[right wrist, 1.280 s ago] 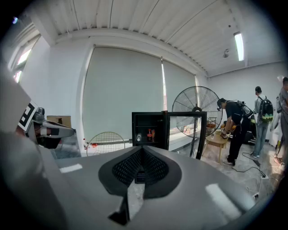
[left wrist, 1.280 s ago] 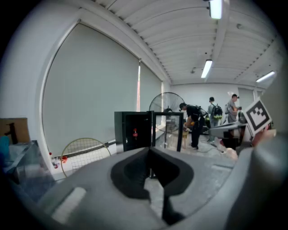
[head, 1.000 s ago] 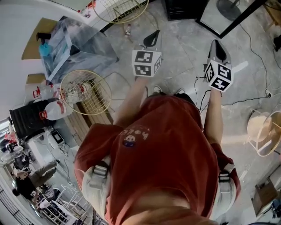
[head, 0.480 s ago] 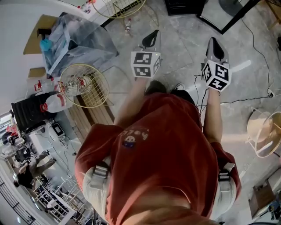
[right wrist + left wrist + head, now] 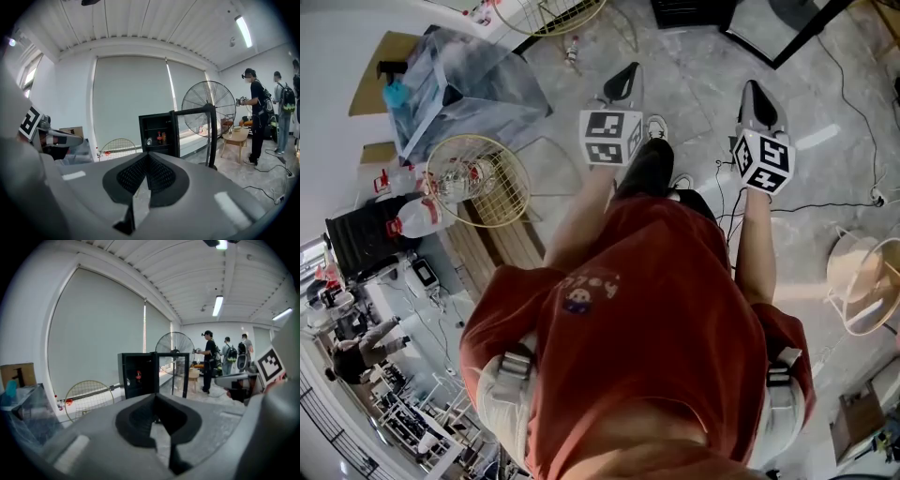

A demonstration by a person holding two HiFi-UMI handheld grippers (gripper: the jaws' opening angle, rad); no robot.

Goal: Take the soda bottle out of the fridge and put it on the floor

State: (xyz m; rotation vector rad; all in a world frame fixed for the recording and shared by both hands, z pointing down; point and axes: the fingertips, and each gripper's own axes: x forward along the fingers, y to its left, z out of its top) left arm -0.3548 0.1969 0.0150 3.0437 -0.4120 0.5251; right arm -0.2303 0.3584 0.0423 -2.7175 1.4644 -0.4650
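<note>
Both grippers held out ahead above the grey floor [image 5: 694,75], side by side and apart. Left gripper [image 5: 154,398] with fingers pressed together tip to tip, nothing between them. Right gripper [image 5: 147,157] the same: fingers closed and empty. Straight beyond the right fingers, just above their tips, a black fridge [image 5: 152,123] with its glass door [image 5: 206,133] swung open to the right. Inside on a shelf, the soda bottle [image 5: 159,137], upright and red-labelled, next to other small containers too small to tell, well away from both pairs of fingers. Behind the door, a large standing fan [image 5: 208,105]. Left of the left fingers, a round wire guard [image 5: 89,397] leaning by the wall.
</note>
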